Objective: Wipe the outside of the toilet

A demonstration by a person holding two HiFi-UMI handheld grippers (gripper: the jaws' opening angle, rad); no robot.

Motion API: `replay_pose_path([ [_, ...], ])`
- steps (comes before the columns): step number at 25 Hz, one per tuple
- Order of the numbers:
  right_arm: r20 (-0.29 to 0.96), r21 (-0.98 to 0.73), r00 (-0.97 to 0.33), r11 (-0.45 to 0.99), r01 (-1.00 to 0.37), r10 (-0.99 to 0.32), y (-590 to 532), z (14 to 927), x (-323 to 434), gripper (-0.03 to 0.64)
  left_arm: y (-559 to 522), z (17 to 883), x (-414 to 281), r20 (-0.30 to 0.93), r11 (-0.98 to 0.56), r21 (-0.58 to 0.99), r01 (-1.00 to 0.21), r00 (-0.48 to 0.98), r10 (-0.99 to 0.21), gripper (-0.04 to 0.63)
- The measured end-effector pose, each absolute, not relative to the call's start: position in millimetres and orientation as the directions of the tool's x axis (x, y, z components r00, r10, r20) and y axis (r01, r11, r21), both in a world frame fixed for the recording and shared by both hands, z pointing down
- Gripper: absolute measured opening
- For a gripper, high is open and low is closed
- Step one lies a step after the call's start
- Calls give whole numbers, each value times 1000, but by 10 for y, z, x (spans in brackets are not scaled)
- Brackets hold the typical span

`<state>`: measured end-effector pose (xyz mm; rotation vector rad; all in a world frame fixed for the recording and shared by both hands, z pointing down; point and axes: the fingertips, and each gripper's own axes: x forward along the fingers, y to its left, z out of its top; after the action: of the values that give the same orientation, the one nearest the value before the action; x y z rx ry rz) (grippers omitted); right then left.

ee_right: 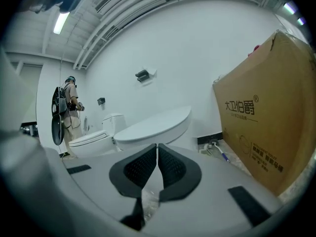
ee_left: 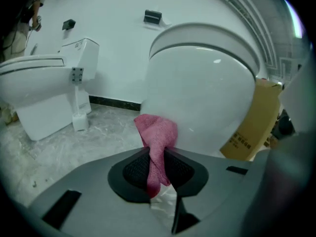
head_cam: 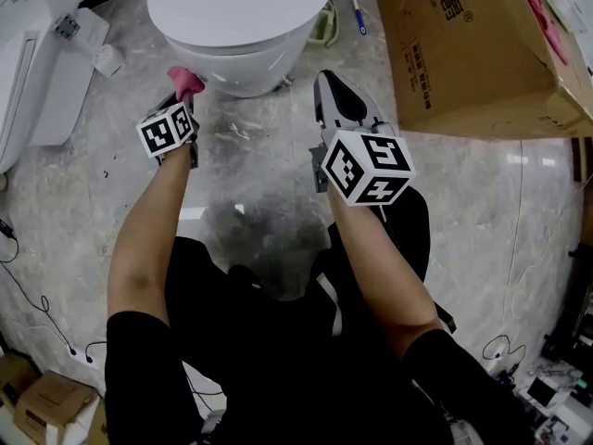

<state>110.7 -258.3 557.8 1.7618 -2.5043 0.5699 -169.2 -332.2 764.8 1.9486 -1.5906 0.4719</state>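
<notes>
A white toilet [head_cam: 236,17] with its lid down stands at the top of the head view. My left gripper [head_cam: 184,95] is shut on a pink cloth [head_cam: 184,81], held low beside the bowl's left front. In the left gripper view the pink cloth [ee_left: 157,142] sticks up between the pads, close to the bowl [ee_left: 207,98]; I cannot tell if it touches. My right gripper [head_cam: 331,95] is shut and empty, held off the toilet's right front. Its view shows the pads meeting at the tips of the gripper [ee_right: 157,157] and the toilet [ee_right: 153,127] beyond.
A large cardboard box [head_cam: 463,44] stands on the floor to the right. A second white toilet [head_cam: 37,54] is at the left. A toilet brush [head_cam: 355,7] lies by the wall. Cables and small boxes [head_cam: 46,401] sit near my feet. A person [ee_right: 66,110] stands far off.
</notes>
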Motion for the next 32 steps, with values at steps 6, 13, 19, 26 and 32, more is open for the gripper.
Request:
replay_pose_path([
  [6, 206, -297, -314, 246, -922, -927, -2632, 5475, 1352, 35, -2638, 7739, -254, 527, -245, 439, -865, 469, -709, 80],
  [13, 247, -291, -222, 146, -945, -943, -2677, 5739, 1675, 35, -2771, 7924, 1105, 485, -357, 493, -793, 591, -644, 80],
  [19, 244, -299, -202, 124, -946, -949, -2714, 5912, 1772, 35, -3441, 8282, 1158, 531, -355, 404, -843, 532, -659, 80],
  [26, 283, -312, -208, 115, -943, -936, -2814, 6273, 1658, 35, -3484, 8251, 945, 497, -321, 481, -816, 555, -667, 80],
  [32, 286, -314, -235, 141, -939, -929, -2995, 6389, 1428, 35, -3270, 8147, 456, 480, -348, 479, -806, 573, -665, 78],
])
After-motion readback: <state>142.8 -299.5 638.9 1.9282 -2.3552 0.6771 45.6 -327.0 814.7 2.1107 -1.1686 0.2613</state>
